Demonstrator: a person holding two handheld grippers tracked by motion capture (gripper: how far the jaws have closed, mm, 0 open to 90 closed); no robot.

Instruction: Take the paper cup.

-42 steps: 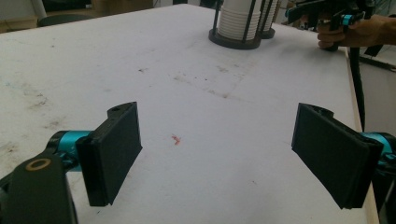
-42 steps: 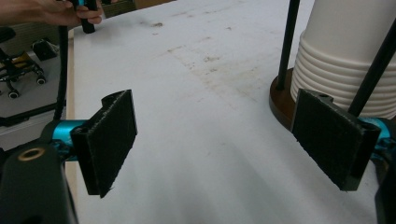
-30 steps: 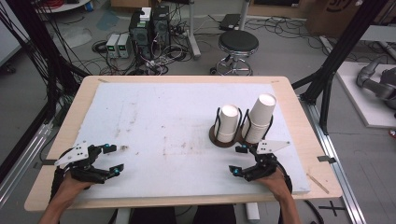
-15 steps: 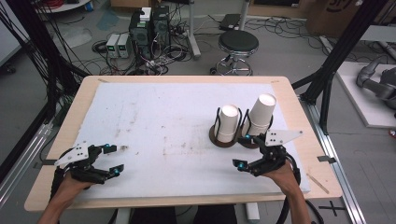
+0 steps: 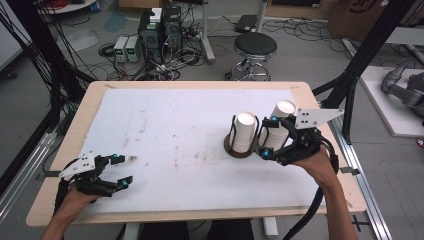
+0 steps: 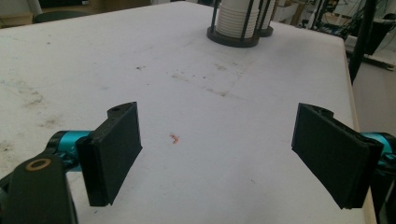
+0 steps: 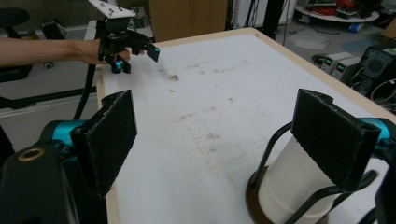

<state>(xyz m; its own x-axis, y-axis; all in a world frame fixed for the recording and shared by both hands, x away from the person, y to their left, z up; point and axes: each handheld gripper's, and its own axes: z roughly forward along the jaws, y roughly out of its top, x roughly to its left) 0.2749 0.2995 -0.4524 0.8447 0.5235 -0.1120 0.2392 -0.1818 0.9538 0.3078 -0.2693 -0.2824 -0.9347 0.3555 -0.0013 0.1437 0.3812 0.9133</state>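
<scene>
Two stacks of white paper cups stand in black wire holders at the table's right: the left stack (image 5: 244,131) and the taller, tilted right stack (image 5: 281,121). My right gripper (image 5: 269,137) is open, raised, its fingertips at the right stack's left side, between the two stacks. In the right gripper view my right gripper (image 7: 215,140) has wide jaws, and a cup stack (image 7: 289,186) sits low, partly behind the right jaw. My left gripper (image 5: 121,171) rests open near the front left edge, holding nothing. From the left gripper (image 6: 217,154) the cup stacks (image 6: 238,18) are far ahead.
The white table mat (image 5: 175,120) is stained in the middle and bare between the grippers. A stool (image 5: 255,47) and computer boxes (image 5: 160,27) stand on the floor beyond the table. A black frame post (image 5: 352,75) rises at the right corner.
My right gripper has risen from the front edge and moved forward to the right cup stack. The left gripper has stayed put.
</scene>
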